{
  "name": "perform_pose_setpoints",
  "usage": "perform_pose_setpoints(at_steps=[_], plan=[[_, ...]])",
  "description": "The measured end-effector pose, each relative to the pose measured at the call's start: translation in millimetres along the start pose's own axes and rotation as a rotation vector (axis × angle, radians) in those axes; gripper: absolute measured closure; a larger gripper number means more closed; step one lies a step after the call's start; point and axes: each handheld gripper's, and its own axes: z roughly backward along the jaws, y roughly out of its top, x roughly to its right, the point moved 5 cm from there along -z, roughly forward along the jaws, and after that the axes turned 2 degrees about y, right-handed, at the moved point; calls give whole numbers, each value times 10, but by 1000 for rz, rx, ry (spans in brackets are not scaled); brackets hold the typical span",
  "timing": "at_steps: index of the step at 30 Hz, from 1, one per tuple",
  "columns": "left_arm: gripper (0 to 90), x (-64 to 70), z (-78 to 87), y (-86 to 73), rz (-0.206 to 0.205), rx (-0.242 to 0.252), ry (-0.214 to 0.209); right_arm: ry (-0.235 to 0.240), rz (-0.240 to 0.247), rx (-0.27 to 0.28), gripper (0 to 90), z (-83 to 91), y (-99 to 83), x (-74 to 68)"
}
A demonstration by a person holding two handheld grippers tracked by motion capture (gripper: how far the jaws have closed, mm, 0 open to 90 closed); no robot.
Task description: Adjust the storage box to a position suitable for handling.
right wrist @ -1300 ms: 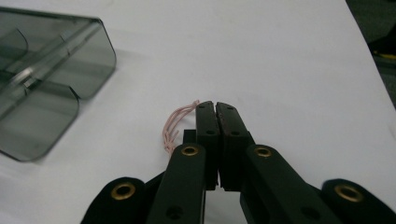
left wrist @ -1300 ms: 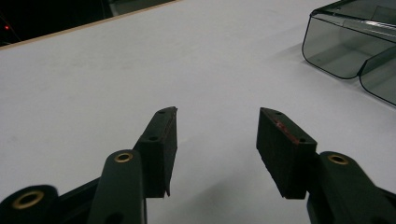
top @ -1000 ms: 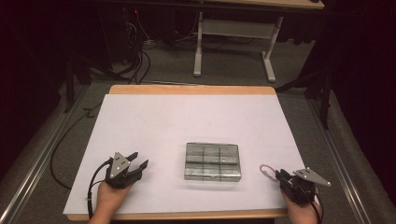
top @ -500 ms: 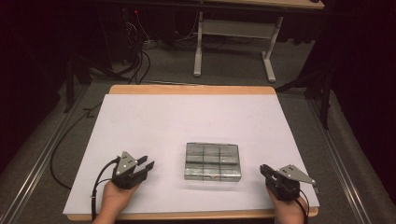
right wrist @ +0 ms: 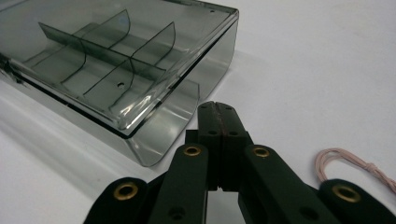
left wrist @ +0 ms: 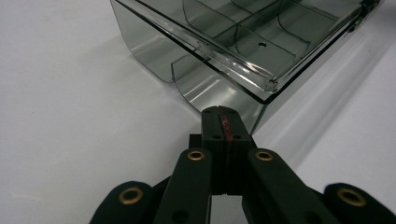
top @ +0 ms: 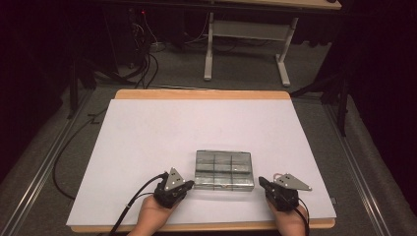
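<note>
A clear smoky plastic box (top: 223, 169) with inner dividers and a closed lid lies near the front middle of the white table (top: 196, 132). My left gripper (top: 187, 185) sits just off the box's front left corner, its jaws shut with nothing between them. In the left gripper view its tip (left wrist: 223, 115) nearly touches the box (left wrist: 233, 51) at that corner. My right gripper (top: 262, 183) is shut and empty by the front right corner. In the right gripper view its tip (right wrist: 217, 109) is close to the box (right wrist: 116, 70).
A thin loop of pinkish wire (right wrist: 348, 163) lies on the table beside the right gripper. Beyond the table's far edge stand a desk frame (top: 246, 44) and cables (top: 142, 59) on the dark floor.
Both grippers have moved inward toward the box, the left rightward and the right leftward. The box has stayed put.
</note>
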Motion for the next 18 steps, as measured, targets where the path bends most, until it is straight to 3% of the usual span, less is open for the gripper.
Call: perform_pose_setpoints(at_steps=[4,9,18], plan=[[900,11,-7,5,11,2,-11,-5,1,5,900,21,-5,-1],[900,91,-50,28,-11,-1,-17,-8,12,11,900,42,-6,-16],[900,143,-140,104,-12,-4,-17,-18,-1,7,900,70,-32,35]])
